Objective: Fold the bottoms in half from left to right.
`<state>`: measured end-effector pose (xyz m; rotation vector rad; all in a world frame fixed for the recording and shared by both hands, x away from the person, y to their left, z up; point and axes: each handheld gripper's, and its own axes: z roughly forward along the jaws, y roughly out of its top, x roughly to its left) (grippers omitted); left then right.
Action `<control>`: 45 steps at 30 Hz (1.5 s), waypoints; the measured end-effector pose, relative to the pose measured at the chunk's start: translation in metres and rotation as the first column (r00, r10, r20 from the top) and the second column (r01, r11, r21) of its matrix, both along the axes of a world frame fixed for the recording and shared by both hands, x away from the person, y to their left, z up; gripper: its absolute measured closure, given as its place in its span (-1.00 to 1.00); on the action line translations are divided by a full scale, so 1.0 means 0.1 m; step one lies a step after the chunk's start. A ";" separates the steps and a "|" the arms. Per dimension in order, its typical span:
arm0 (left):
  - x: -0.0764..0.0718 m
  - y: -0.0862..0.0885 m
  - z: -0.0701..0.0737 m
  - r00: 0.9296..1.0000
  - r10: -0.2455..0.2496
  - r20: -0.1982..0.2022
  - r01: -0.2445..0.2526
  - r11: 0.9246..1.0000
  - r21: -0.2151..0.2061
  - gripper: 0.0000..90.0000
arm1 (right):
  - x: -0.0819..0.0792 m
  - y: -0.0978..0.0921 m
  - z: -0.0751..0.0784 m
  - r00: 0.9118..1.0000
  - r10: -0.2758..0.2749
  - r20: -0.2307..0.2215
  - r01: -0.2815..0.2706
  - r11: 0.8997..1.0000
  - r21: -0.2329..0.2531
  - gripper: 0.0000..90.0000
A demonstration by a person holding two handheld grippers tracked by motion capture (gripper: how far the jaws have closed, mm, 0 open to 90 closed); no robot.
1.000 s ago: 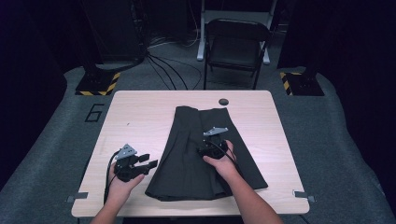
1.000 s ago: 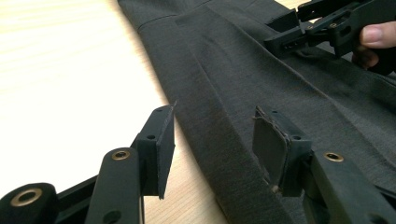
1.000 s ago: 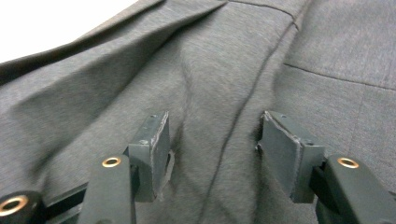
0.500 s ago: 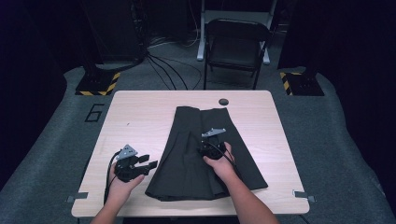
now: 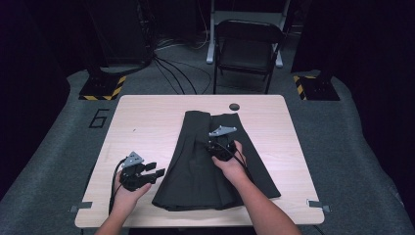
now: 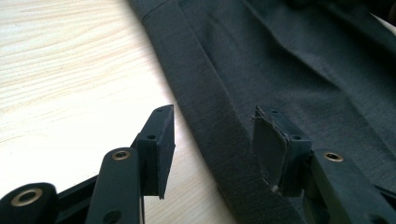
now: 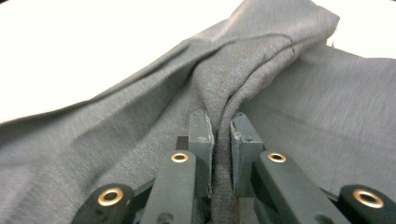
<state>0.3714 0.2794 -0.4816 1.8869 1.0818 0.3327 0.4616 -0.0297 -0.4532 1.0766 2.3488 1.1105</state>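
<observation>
I can't identify the small dark disc (image 5: 234, 106) beyond the skirt (image 5: 210, 166); my forearms leave frame below.

A light wooden table (image 5: 147, 122) is set on a grey carpeted floor (image 5: 362, 161) in a dark room. A small round black hole (image 5: 234, 106) is seen near the table's far edge. A number six (image 5: 99, 118) is marked on the floor just left of the table. Beyond the far edge, a black folding chair (image 5: 247, 51) is placed facing the table, with a pale frame (image 5: 244, 19) behind it. Black cables (image 5: 171, 68) are trailed across the floor to the left of the chair. Two black bases edged with yellow and black stripes (image 5: 102, 87) (image 5: 315, 88) are found at far left and far right. The surroundings are closed off by black curtains (image 5: 372, 49), and the tabletop is lit from above.
</observation>
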 end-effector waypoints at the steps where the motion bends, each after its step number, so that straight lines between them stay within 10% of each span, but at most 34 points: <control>1: 0.00 0.00 0.00 1.000 0.000 0.000 0.000 1.000 0.000 0.08 | -0.01 0.01 0.05 1.000 0.003 0.007 -0.003 1.000 0.002 0.80; 12: 0.00 0.00 0.00 1.000 0.002 -0.002 -0.002 1.000 -0.003 0.08 | -0.05 -0.14 0.61 0.998 0.000 0.070 -0.001 1.000 0.014 0.81; 19: 0.00 -0.02 -0.01 1.000 0.006 0.004 -0.006 1.000 -0.006 0.08 | 0.00 -0.65 0.87 0.993 -0.098 0.065 0.098 0.995 0.000 0.81; 24: 0.00 -0.04 0.00 1.000 -0.005 -0.004 0.005 1.000 0.001 0.08 | 0.05 -0.93 0.76 0.987 -0.162 0.011 0.163 0.985 -0.057 0.81; 33: 0.00 -0.13 -0.04 1.000 -0.019 -0.008 0.019 1.000 0.005 0.08 | 0.18 -1.26 0.00 0.940 -0.294 -0.171 0.265 0.948 -0.176 0.78; 39: 0.00 -0.17 -0.03 0.999 -0.048 -0.011 0.048 0.999 0.017 0.07 | 0.22 -1.29 -0.27 0.926 -0.326 -0.190 0.298 0.941 -0.163 0.76; 45: -0.01 -0.25 -0.03 0.998 -0.068 -0.009 0.068 0.998 0.014 0.06 | 0.25 -1.31 -0.30 0.938 -0.334 -0.097 0.320 0.938 -0.136 0.73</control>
